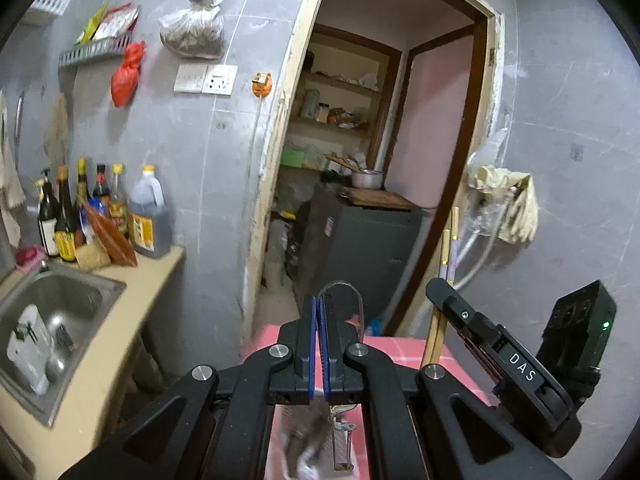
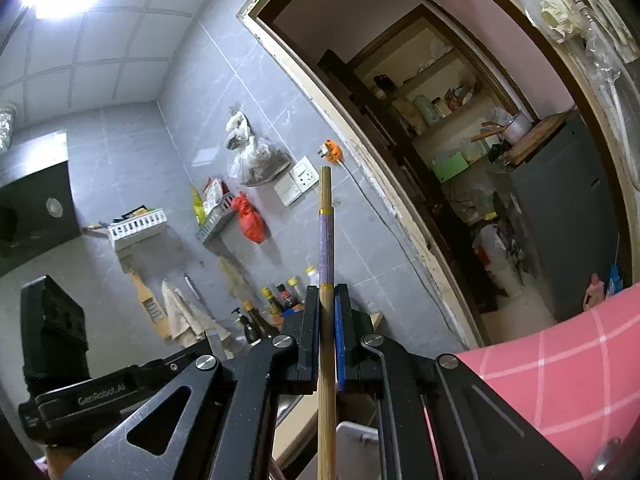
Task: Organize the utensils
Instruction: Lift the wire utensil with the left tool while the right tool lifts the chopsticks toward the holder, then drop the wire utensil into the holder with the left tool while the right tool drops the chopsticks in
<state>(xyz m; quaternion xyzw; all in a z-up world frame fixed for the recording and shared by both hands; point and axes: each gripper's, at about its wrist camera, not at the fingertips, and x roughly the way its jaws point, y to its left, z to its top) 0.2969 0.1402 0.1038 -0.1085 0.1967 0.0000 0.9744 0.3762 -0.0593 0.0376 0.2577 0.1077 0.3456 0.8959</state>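
In the left wrist view, the left gripper (image 1: 320,312) is seen shut, blue pads pinching the thin wire loop (image 1: 344,290) of a metal utensil hanging blurred below, above the pink checked table (image 1: 400,350); such a slick wire could be twisted or dropped. In the right wrist view, the right gripper (image 2: 328,300) is closed on a long round bamboo chopstick (image 2: 325,240), left of that table, where it could pivot between the pads.
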